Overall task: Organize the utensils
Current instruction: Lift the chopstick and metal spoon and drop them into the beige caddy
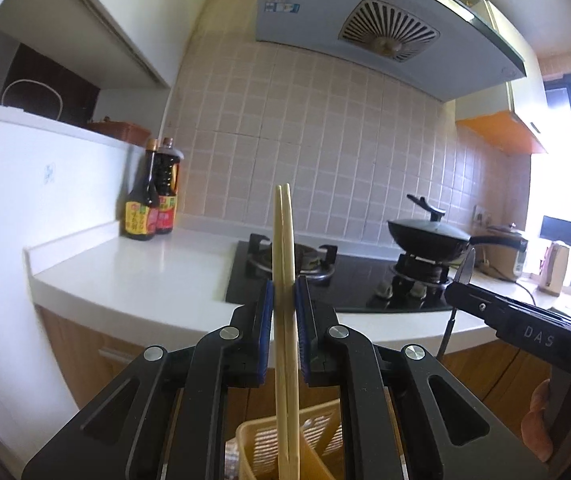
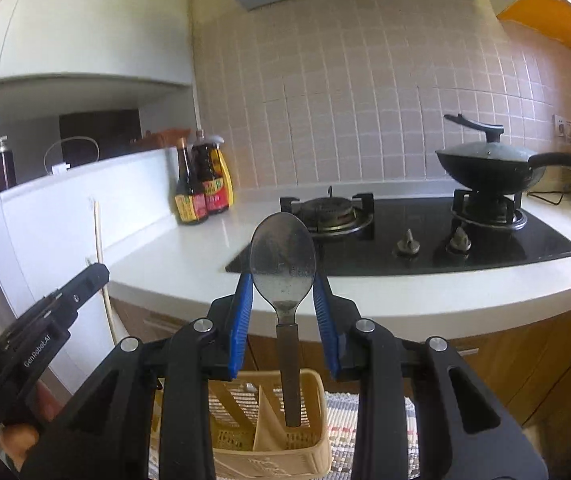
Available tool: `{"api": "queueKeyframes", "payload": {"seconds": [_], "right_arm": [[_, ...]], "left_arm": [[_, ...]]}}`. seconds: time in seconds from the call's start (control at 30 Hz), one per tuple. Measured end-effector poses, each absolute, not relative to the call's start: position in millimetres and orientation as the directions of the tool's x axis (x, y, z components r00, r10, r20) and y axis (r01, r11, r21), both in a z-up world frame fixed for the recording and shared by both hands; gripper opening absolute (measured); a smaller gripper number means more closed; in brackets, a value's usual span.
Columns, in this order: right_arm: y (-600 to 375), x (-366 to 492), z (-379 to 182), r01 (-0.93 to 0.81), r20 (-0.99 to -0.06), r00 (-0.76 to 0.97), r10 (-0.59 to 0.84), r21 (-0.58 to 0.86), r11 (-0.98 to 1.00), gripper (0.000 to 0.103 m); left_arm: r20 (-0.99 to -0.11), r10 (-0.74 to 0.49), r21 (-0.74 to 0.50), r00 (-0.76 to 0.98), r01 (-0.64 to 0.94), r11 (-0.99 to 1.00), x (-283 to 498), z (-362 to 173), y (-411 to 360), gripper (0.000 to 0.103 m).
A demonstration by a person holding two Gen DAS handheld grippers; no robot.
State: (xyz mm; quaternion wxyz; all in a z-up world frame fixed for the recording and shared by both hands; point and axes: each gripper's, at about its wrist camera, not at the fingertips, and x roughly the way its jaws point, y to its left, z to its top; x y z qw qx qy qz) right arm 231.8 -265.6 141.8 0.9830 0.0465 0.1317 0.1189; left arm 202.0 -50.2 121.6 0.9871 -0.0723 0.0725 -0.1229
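My left gripper [image 1: 284, 292] is shut on a pair of pale wooden chopsticks [image 1: 284, 240], which stand upright between its blue pads. Their lower ends hang over a yellow slotted utensil basket [image 1: 245, 436] below. My right gripper [image 2: 283, 284] is shut on a metal spoon [image 2: 283, 256], bowl up between the pads and handle pointing down into the basket [image 2: 273, 460]. Both grippers hover side by side in front of the counter. The right gripper [image 1: 461, 288] shows at the right of the left wrist view. In the right wrist view, the left gripper [image 2: 97, 276] with its chopsticks [image 2: 99, 236] shows at the left.
A white countertop [image 2: 189, 264] runs ahead with a black gas hob [image 2: 425, 240]. A lidded black wok [image 2: 489, 164] sits on the right burner. Two sauce bottles [image 2: 201, 188] stand in the back left corner. A woven rug [image 2: 365, 420] lies under the basket.
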Motion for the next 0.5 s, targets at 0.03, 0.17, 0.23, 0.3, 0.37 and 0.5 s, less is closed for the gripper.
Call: {"api": "queueKeyframes", "payload": {"seconds": [0.03,0.17,0.23,0.3,0.37,0.5], "right_arm": [[-264.7,231.5,137.3,-0.22,-0.25,0.937,0.244,0.12,0.968,0.029],[-264.6,228.1,127.8,-0.236,-0.27,0.926,0.263,0.13,0.963,0.029],[-266.3,222.6,126.2,-0.243,-0.28,0.92,0.275,0.144,0.959,0.03],[-269.7,214.2,126.0,-0.254,-0.287,0.912,0.292,0.162,0.953,0.047],[-273.5,200.4,127.0,-0.253,-0.289,0.911,0.292,0.166,0.953,0.048],[-277.6,175.3,128.7,-0.268,-0.329,0.891,0.314,0.177,0.947,0.048]], "left_arm": [[-0.128,-0.257,-0.162,0.958,0.235,0.958,201.2,119.0,-48.9,0.01],[-0.143,-0.268,-0.173,0.953,0.243,0.955,197.6,113.6,-42.5,0.012],[-0.161,-0.289,-0.187,0.944,0.258,0.948,194.4,112.7,-38.1,0.032],[-0.174,-0.302,-0.197,0.937,0.267,0.943,186.3,113.2,-33.3,0.039],[-0.192,-0.32,-0.193,0.928,0.284,0.939,174.0,115.9,-28.0,0.042],[-0.29,-0.352,-0.212,0.89,0.299,0.93,154.0,121.2,-16.2,0.049]]}}
